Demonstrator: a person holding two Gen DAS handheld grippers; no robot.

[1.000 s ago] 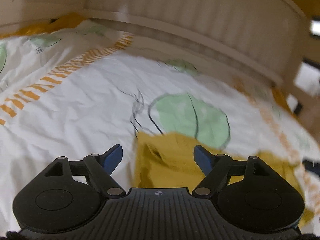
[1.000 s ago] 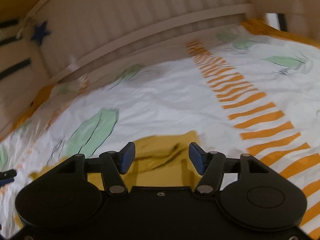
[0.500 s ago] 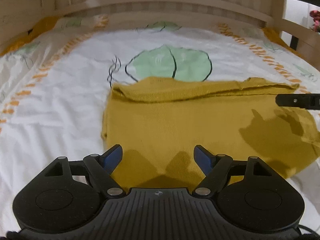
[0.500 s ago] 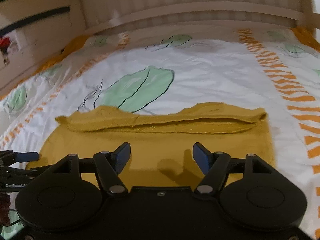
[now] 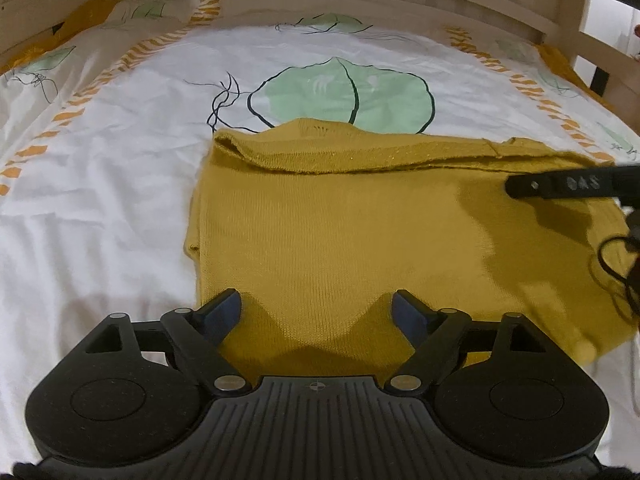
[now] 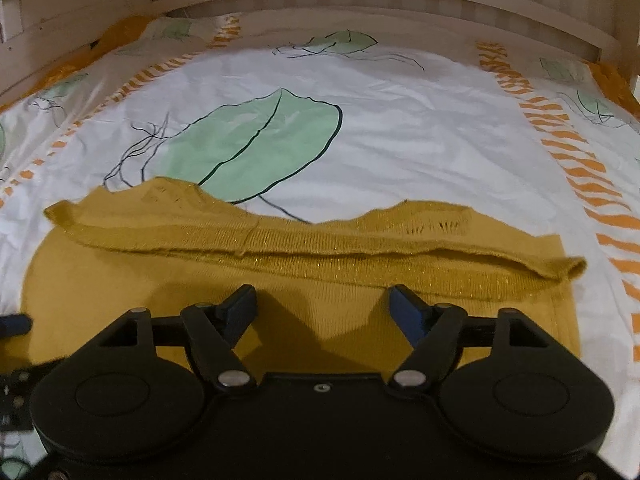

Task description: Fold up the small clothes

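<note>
While both tongs widen empty, left tongs (image 5: 316, 308) and right tongs (image 6: 322, 308) hover over mustard sweater (image 5: 360, 240).

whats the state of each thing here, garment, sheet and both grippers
garment: lying flat on the sheet, far edge folded over into a band
sheet: spread out, lightly creased
left gripper: jaws opening, nothing held, over the garment
right gripper: jaws opening, nothing held, over the garment

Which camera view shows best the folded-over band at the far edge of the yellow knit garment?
The right wrist view: the folded band runs unobstructed from end to end. In the left wrist view the band also shows, but the right gripper's finger crosses its right end.
</note>
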